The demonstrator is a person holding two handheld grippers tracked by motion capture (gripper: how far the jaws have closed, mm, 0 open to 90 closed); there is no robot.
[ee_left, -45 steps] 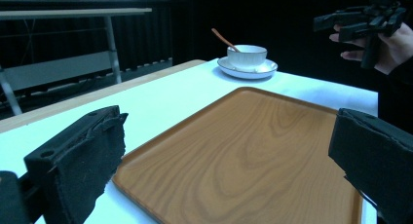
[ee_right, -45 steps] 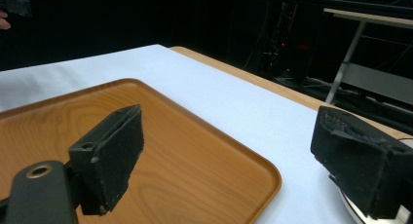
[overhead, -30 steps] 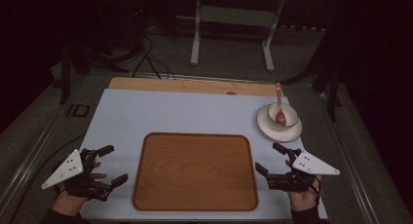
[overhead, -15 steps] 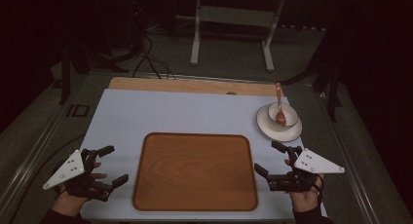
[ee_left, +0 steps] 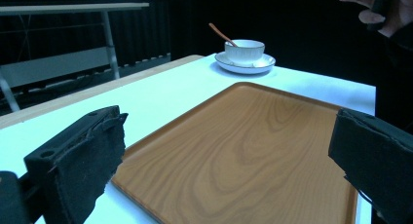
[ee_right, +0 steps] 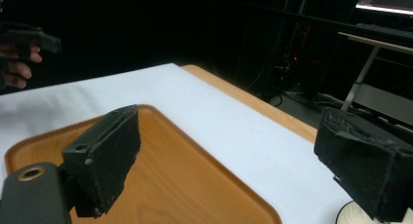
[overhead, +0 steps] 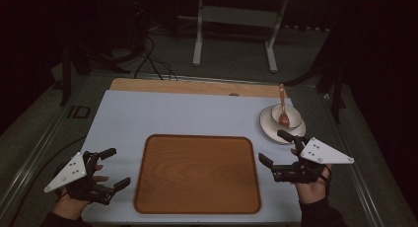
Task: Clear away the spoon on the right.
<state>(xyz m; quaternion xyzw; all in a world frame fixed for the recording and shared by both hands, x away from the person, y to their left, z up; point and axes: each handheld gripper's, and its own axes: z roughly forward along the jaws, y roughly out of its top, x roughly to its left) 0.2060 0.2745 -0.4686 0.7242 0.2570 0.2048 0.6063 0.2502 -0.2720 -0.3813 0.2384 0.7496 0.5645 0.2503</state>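
Both tools, left tool (overhead: pixel 109 168) and right tool (overhead: pixel 281 149), spread wide, empty, flanking bare tray (overhead: pixel 197 172). Probably pre-grasp; next: reach cup (overhead: pixel 286 117).

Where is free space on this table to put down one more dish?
The wooden tray is bare. The white mat is bare between the tray's far edge and the table's wooden far strip. The far right corner is crowded: bowl with spoon on saucer, right gripper close by.
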